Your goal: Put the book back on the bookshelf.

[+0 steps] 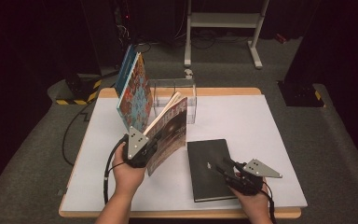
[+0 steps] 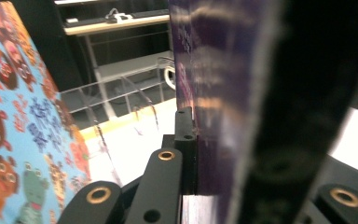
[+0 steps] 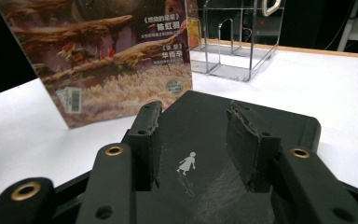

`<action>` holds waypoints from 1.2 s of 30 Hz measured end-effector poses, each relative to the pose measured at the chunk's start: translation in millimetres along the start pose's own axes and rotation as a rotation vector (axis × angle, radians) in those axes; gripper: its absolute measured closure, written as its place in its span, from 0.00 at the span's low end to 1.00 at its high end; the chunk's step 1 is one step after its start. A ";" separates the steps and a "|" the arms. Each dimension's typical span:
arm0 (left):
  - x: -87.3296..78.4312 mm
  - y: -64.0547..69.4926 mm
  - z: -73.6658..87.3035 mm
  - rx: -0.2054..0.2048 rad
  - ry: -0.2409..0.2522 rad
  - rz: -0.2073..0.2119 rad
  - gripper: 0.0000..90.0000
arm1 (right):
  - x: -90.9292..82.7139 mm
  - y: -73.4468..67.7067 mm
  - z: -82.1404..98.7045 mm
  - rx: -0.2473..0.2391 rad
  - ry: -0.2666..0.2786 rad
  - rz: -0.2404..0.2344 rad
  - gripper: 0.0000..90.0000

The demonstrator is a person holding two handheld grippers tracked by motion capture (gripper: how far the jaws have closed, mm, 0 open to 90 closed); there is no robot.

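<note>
- Purple-covered paperback book [image 1: 168, 133]: clamped upright in the left claw [image 1: 145, 148], jaws closed on its lower edge, near the desk [image 1: 261, 121] centre.
- Right claw [image 1: 216, 167]: part-open, empty, over black hardcover notebook [image 1: 209, 170] flat by the near edge.

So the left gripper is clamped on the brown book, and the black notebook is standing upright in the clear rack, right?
Not quite. The black notebook lies flat on the table, under the right gripper, as the high view shows. The left gripper is indeed clamped on the brown book; the clear rack stands behind.
</note>
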State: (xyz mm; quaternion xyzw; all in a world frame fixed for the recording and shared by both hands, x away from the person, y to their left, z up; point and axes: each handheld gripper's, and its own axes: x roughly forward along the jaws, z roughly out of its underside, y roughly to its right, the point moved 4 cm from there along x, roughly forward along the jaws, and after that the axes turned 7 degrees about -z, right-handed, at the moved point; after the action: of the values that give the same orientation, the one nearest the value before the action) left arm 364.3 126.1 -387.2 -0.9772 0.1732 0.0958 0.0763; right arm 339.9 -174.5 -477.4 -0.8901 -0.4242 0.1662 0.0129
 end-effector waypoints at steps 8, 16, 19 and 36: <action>4.8 -14.4 -11.9 -0.052 0.021 -0.066 0.93 | 0.1 -0.8 -0.2 0.003 0.003 -0.005 0.61; 21.9 -34.0 -24.5 -0.066 0.016 -0.173 0.93 | -2.3 1.1 -1.9 0.017 0.016 -0.008 0.62; 31.2 -35.7 -28.2 -0.061 0.014 -0.198 0.93 | -3.1 1.4 -2.4 0.018 0.019 -0.008 0.62; 94.9 -42.7 -44.6 -0.076 0.012 -0.301 0.93 | -5.6 3.0 -3.2 0.020 0.026 -0.009 0.62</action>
State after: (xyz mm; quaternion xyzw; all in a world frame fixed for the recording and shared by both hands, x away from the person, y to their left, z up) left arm 474.1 126.8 -359.2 -0.9949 0.0214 0.0841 0.0518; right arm 339.9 -180.3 -473.2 -0.8902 -0.4262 0.1586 0.0280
